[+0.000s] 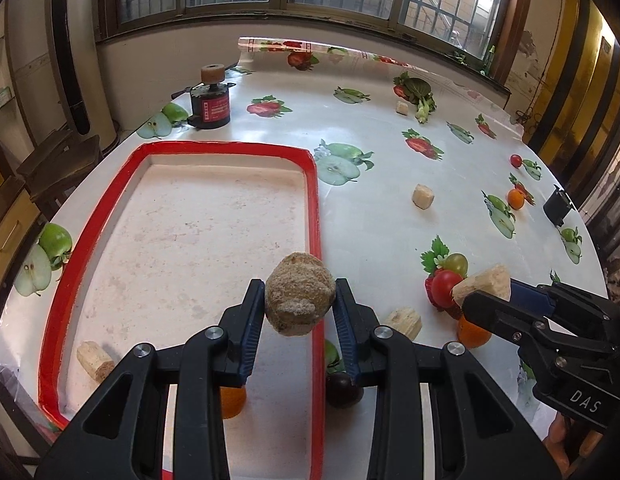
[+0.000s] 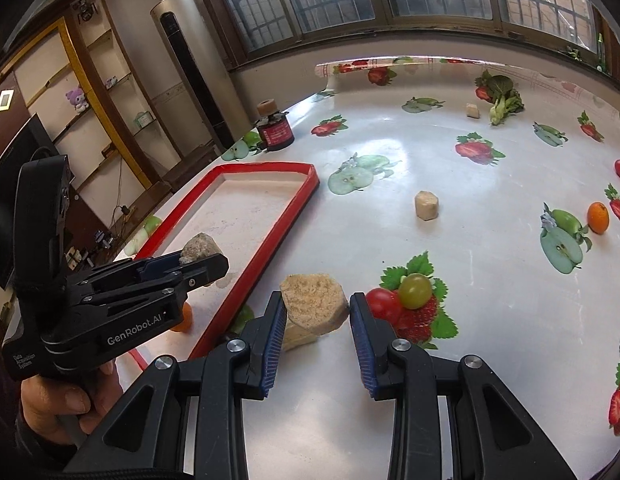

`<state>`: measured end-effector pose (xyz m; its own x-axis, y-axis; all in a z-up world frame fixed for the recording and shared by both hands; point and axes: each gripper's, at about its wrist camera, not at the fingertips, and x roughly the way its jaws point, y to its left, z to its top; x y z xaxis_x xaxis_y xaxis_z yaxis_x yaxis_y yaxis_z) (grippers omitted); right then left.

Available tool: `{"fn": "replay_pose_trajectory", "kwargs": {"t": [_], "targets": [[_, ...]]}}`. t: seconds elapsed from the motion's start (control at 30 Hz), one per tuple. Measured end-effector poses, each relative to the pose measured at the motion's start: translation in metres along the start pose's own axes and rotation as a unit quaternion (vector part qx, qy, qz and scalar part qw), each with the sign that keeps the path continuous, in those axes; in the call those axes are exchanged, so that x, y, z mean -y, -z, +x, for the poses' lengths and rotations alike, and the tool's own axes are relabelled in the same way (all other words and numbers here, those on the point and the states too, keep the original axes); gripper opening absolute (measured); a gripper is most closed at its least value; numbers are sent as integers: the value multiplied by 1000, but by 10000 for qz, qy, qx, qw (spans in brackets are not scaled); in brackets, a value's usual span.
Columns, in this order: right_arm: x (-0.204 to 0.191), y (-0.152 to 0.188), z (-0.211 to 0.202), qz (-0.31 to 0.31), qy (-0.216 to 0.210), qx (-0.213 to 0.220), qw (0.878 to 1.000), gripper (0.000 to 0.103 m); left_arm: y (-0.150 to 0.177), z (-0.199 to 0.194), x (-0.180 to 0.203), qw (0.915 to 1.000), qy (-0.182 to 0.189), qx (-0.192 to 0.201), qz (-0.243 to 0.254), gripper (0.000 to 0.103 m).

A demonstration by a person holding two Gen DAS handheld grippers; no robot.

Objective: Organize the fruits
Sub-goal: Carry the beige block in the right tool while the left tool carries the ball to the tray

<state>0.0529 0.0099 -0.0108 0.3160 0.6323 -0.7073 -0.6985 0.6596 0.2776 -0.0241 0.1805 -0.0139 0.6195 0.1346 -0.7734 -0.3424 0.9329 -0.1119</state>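
Note:
My left gripper (image 1: 298, 292) is shut on a rough brown lump (image 1: 299, 298), held above the right rim of the red-rimmed tray (image 1: 315, 216). In the tray lie a pale chunk (image 1: 95, 360) and an orange (image 1: 232, 402), partly hidden by my finger. My right gripper (image 2: 316, 304) is shut on a pale fibrous chunk (image 2: 314, 306) above the table, just right of the tray (image 2: 270, 248). The right wrist view shows the left gripper (image 2: 202, 262) with its lump (image 2: 200, 248) over the tray.
Loose on the fruit-print cloth: a dark fruit (image 1: 342, 390), pale chunks (image 1: 404, 322) (image 1: 423, 196), a red tomato (image 1: 446, 286), a green one (image 1: 456, 263), oranges (image 1: 472, 332) (image 1: 516, 199), leafy greens (image 1: 420, 96). A black device (image 1: 210, 100) stands behind the tray.

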Motion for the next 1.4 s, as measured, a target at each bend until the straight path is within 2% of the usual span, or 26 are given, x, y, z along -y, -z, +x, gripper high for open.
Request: {"fn": "replay_pose_trajectory", "kwargs": {"t": [0.77,1.03,1.4], "targets": [[-76,-19,52,-507,-530,-267,9970,33,0,-10,-83,9972,-439,38,-610,32],[-99,-25,88,-733,-625,-533,9939,33,6,-2,-111,9948,-651,-84,-776,32],[-112,-21,136,-896,-559,-911,9902,33,16,15,-128,9931,-722,-348,-854,32]]}}
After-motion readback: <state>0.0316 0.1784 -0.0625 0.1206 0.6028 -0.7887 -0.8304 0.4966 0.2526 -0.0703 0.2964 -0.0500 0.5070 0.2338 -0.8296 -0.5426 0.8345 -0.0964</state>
